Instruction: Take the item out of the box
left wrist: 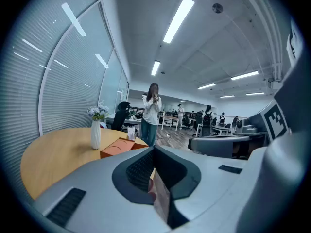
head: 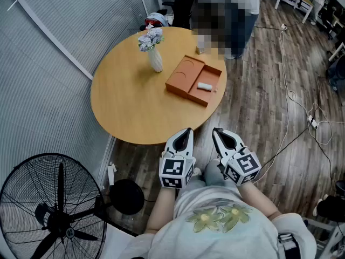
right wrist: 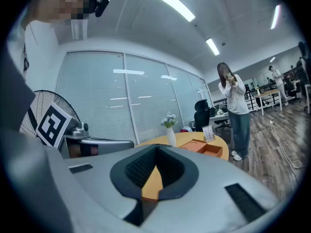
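An orange box (head: 212, 74) lies open on the round wooden table (head: 129, 107), its lid part (head: 183, 75) flat beside it on the left. A small white item (head: 204, 86) rests inside the box. Both grippers hang close to my body, below the table's near edge and well short of the box. The left gripper (head: 186, 131) is shut with nothing in it, and so is the right gripper (head: 217, 132). In the left gripper view the jaws (left wrist: 154, 149) meet and the box (left wrist: 118, 146) lies far ahead. The right gripper (right wrist: 156, 149) also looks toward the box (right wrist: 205, 147).
A white vase with flowers (head: 154, 52) stands on the table left of the box. A person (left wrist: 152, 113) stands beyond the table's far side. A black floor fan (head: 54, 209) sits at my lower left. Cables (head: 294, 99) run over the wooden floor on the right.
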